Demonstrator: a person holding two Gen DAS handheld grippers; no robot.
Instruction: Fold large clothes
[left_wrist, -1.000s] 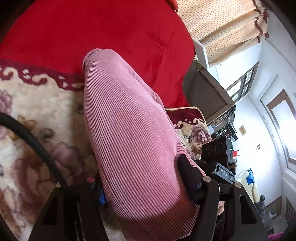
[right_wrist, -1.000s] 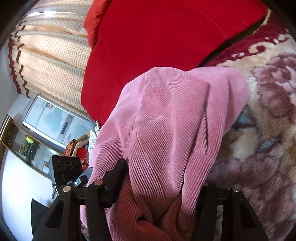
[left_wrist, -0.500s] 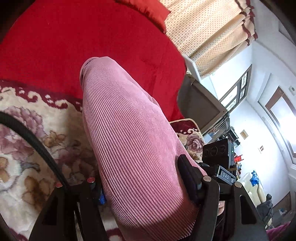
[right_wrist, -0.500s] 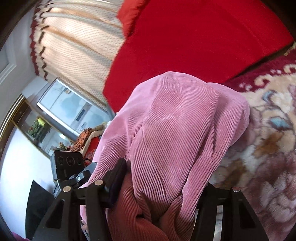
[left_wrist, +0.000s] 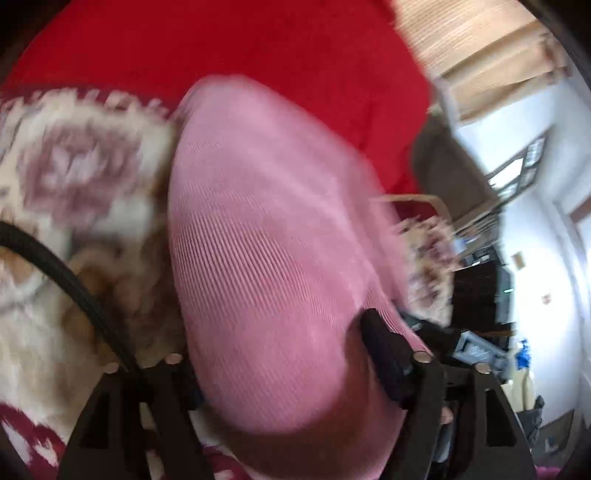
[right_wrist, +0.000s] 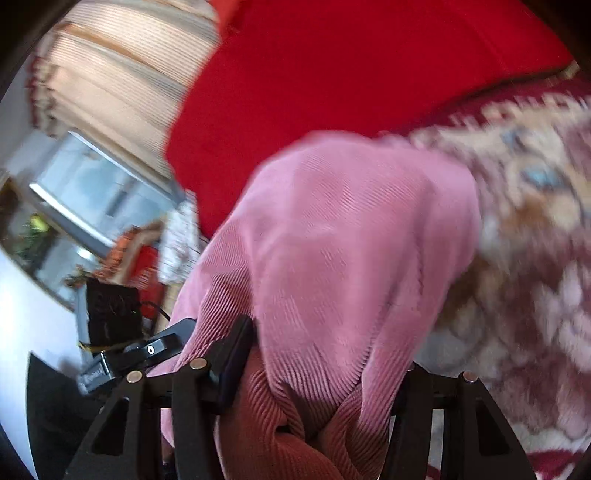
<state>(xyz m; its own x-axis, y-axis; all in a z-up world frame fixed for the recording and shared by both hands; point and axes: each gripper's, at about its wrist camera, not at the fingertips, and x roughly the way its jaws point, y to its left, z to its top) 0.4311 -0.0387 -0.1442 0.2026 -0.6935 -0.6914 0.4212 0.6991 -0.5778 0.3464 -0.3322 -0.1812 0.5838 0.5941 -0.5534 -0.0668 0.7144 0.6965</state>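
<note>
A pink corduroy garment (left_wrist: 266, 221) hangs in a long fold over a floral blanket (left_wrist: 74, 177). My left gripper (left_wrist: 280, 350) has the fold between its fingers; its jaws are opening, and the right pad (left_wrist: 384, 354) still lies against the cloth. The left pad is hidden behind the fabric. In the right wrist view the same garment (right_wrist: 351, 229) is bunched between the fingers of my right gripper (right_wrist: 325, 354), which is shut on it. Both views are blurred by motion.
A red cover (left_wrist: 258, 44) lies on the bed beyond the floral blanket (right_wrist: 535, 206). Dotted curtains (right_wrist: 110, 74) hang behind. A black cable (left_wrist: 66, 273) crosses the left wrist view. A black device (right_wrist: 110, 310) sits off the bed's side.
Both grippers have carried the garment forward over the blanket and both views have blurred. The left gripper's fingers stand a little wider apart than before.
</note>
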